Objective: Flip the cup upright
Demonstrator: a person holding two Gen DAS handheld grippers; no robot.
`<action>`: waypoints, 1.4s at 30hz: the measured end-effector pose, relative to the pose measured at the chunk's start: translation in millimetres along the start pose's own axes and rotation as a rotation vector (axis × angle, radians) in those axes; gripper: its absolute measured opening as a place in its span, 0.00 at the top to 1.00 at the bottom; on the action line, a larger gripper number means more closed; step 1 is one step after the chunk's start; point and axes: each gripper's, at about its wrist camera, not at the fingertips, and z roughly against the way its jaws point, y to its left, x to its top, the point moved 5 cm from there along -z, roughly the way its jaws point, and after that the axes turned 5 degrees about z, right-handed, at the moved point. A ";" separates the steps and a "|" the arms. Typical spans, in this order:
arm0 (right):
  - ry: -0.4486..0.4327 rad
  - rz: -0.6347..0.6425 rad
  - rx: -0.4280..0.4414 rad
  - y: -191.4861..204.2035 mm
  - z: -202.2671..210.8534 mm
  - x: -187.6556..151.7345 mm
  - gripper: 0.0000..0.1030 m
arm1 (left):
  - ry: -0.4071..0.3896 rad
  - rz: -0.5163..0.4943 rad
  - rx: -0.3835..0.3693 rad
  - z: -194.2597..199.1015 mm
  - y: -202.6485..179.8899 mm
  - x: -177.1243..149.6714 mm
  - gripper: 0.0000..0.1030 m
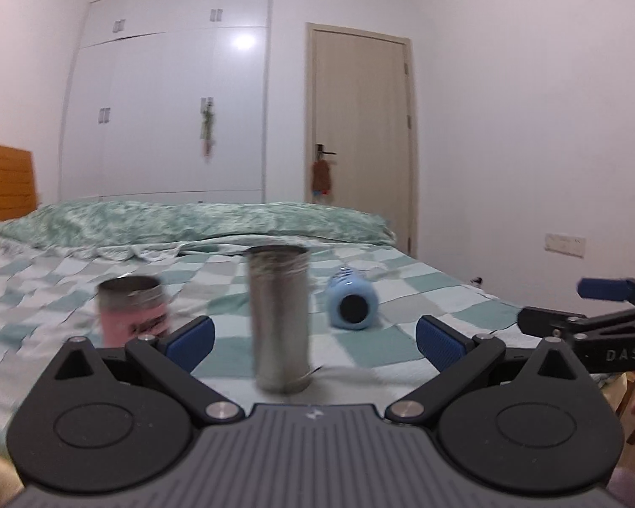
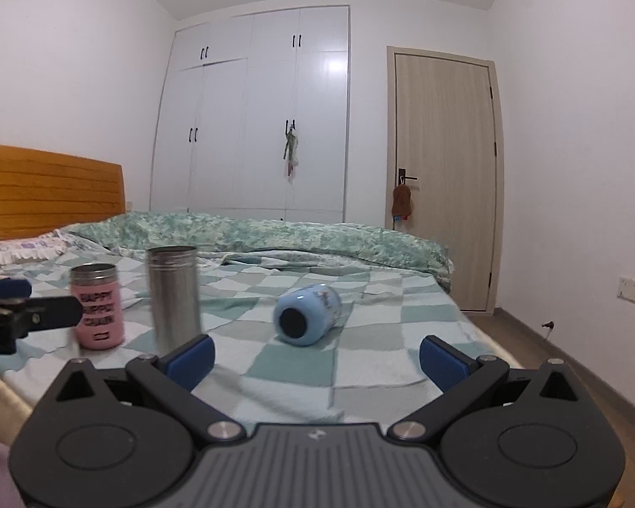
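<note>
A light blue cup lies on its side on the checked bedspread, its dark end facing me; it also shows in the left wrist view. A tall steel cup stands upright between the open fingers of my left gripper, apart from both pads; it also shows in the right wrist view. A pink cup stands upright to its left, also in the right wrist view. My right gripper is open and empty, short of the blue cup.
The bed has a rumpled green quilt across its far side and a wooden headboard at left. A white wardrobe and a closed door stand behind. The bed's right edge drops to the floor.
</note>
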 end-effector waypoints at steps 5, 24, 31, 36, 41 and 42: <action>0.037 0.021 0.011 -34.4 -29.3 12.6 0.00 | 0.053 -0.014 -0.046 -43.8 -26.8 15.6 0.00; 0.230 0.046 0.037 -135.3 -184.4 31.5 0.00 | 0.397 -0.139 -0.008 -234.2 -91.2 63.0 0.00; 0.320 0.064 0.066 -143.2 -251.1 37.5 0.00 | 0.575 -0.125 0.107 -306.7 -88.4 60.1 0.00; 0.376 0.058 0.072 -147.6 -291.1 35.5 0.00 | 0.634 -0.143 0.204 -342.3 -83.6 53.6 0.00; 0.429 0.075 0.090 -144.4 -328.7 30.2 0.00 | 0.686 -0.177 0.268 -371.0 -76.6 46.0 0.00; 0.435 0.086 0.088 -143.4 -334.8 27.9 0.00 | 0.701 -0.181 0.279 -376.2 -74.9 43.5 0.00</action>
